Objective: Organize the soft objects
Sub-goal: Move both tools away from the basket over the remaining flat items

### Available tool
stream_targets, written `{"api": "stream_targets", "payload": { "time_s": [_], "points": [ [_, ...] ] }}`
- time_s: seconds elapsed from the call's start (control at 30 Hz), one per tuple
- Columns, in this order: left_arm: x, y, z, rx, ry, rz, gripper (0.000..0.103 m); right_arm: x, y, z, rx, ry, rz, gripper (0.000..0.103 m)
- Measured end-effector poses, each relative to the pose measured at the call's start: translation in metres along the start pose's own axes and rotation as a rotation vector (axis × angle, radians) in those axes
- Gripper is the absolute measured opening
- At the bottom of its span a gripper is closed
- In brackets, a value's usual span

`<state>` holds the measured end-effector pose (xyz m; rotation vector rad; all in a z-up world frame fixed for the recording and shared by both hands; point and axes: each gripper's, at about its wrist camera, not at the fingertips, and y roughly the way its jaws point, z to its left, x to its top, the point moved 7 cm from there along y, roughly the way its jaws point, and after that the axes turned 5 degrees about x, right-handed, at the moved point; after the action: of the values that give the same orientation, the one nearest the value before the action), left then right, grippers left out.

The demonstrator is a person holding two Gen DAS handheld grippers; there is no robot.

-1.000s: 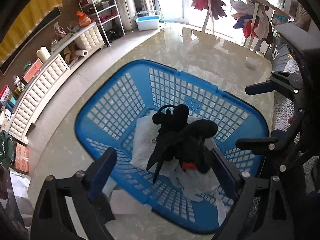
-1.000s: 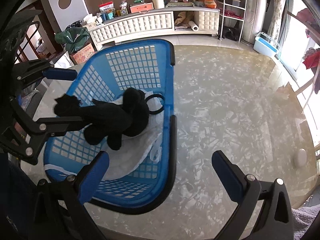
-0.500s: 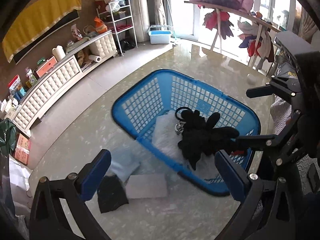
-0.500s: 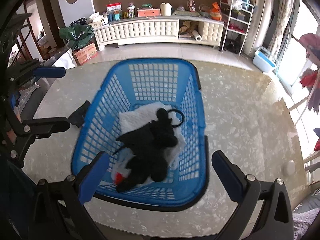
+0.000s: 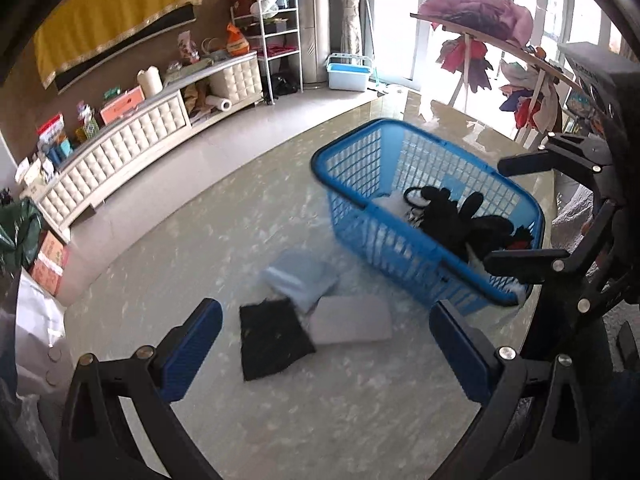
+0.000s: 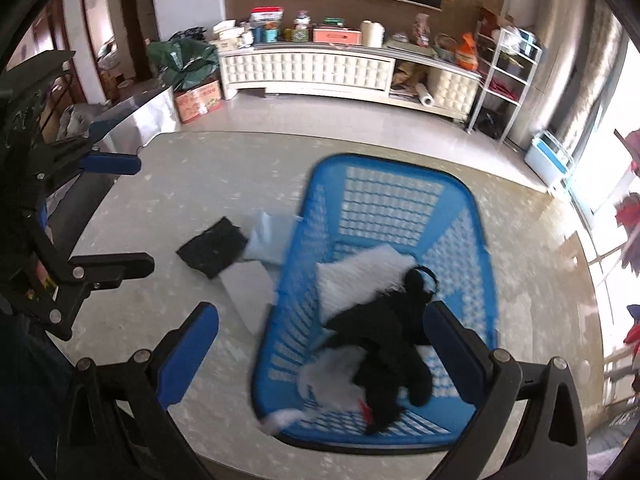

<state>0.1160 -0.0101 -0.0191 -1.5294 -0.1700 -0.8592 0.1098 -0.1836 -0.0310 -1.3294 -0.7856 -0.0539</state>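
Note:
A blue plastic basket (image 5: 356, 172) (image 6: 476, 216) stands on the glossy round table and holds a black soft toy (image 5: 460, 220) (image 6: 384, 340) on white fluffy cloth (image 6: 360, 276). Beside the basket lie a black cloth (image 5: 272, 336) (image 6: 214, 246), a light blue cloth (image 5: 298, 276) (image 6: 268, 240) and a white cloth (image 5: 352, 318) (image 6: 250, 286). My left gripper (image 5: 324, 348) is open and empty above the loose cloths. My right gripper (image 6: 320, 344) is open and empty over the basket's near left corner.
The table edge (image 6: 248, 460) runs close below the basket. Beyond it are a white cabinet (image 6: 304, 68), a wire shelf (image 6: 508, 76), a cardboard box (image 6: 198, 100) and a drying rack with clothes (image 5: 492, 28).
Both grippers pulled back and up from the basket. The left view swung left, so the three loose cloths beside the basket came into sight. The black toy stayed in the basket.

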Motion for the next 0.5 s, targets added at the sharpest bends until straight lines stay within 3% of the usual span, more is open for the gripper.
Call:
{"api": "stream_targets", "payload": {
  "time_s": [0.27, 0.5],
  "points": [
    [-0.035, 0.002, 0.037, 0.029, -0.04, 0.038, 0.103, 0.024, 0.034, 0.049, 0.029, -0.119, 0.017, 0.103],
    [-0.068, 0.017, 0.066, 0.057, -0.085, 0.092, 0.103, 0.024, 0.077, 0.088, 0.092, -0.215, 0.066, 0.103]
  ]
}}
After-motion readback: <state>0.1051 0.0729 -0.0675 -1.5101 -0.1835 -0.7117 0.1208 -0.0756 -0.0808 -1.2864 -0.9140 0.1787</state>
